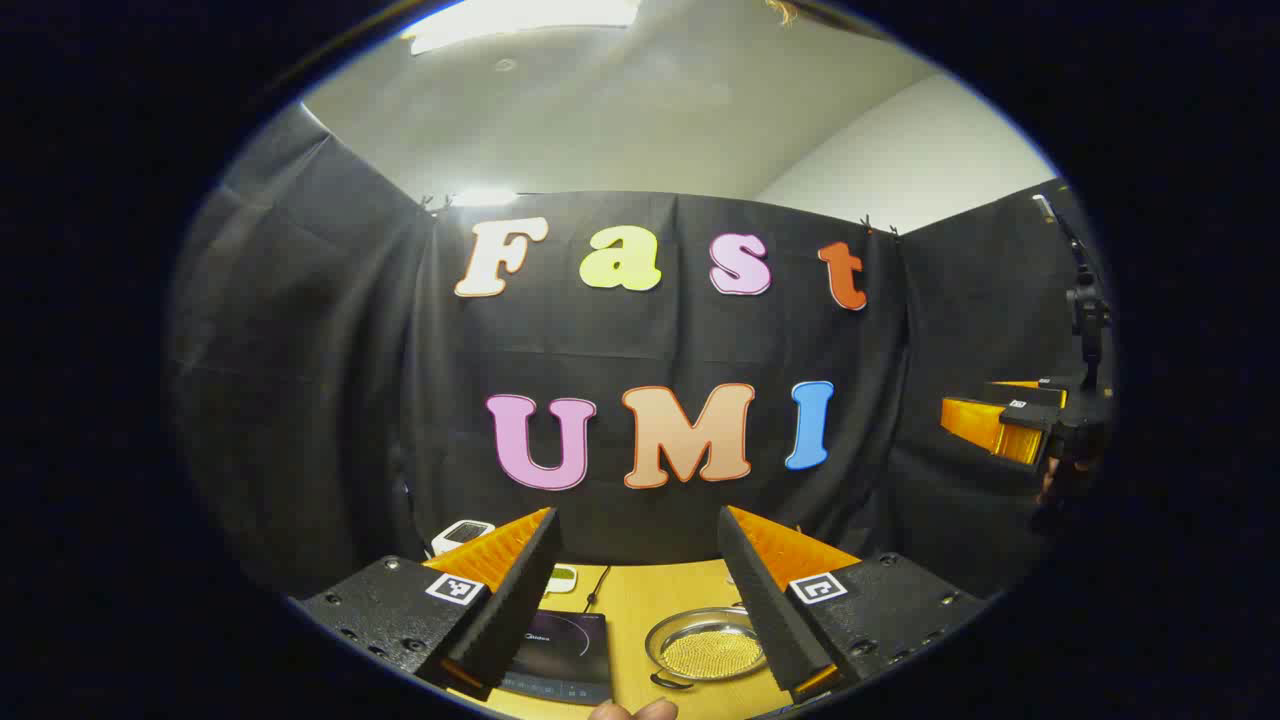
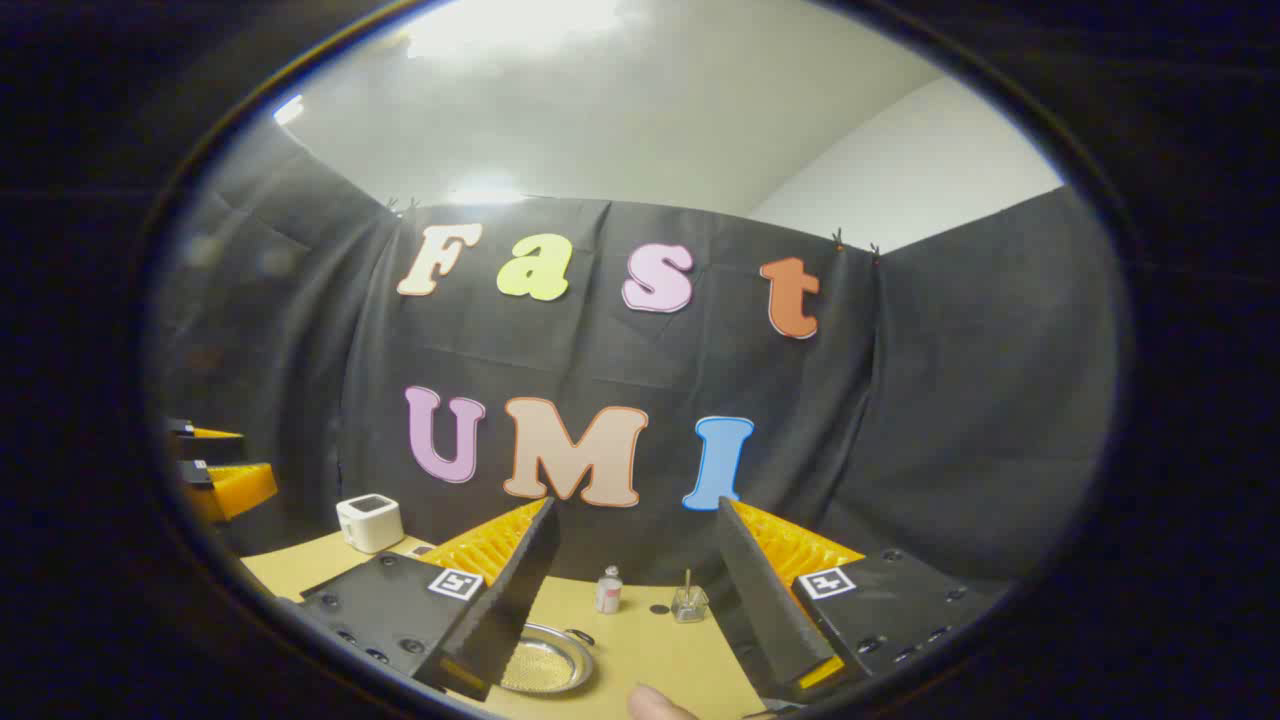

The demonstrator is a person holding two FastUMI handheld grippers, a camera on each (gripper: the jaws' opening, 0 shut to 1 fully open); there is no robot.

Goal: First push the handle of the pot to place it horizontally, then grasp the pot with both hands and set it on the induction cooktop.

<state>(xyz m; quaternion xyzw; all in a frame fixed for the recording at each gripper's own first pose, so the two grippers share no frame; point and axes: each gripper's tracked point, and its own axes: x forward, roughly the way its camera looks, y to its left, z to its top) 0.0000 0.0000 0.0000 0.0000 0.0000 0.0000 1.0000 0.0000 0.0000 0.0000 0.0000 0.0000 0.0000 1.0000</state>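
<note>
Pot (image 1: pixel 705 648): shallow, shiny metal, round, with a pale speckled inside and a small dark loop handle at its rim; it sat on the tabletop (image 1: pixel 640 600) just right of the induction cooktop (image 1: pixel 560 650).
Induction cooktop: flat, dark, glossy, with a faint ring.
Left hand-held gripper (image 1: pixel 636 590): you held it raised above the pot, fingers wide apart, gripping nothing.
Right hand-held gripper (image 2: pixel 640 590): likewise spread wide and empty, the pot (image 2: pixel 545 660) below it.
</note>
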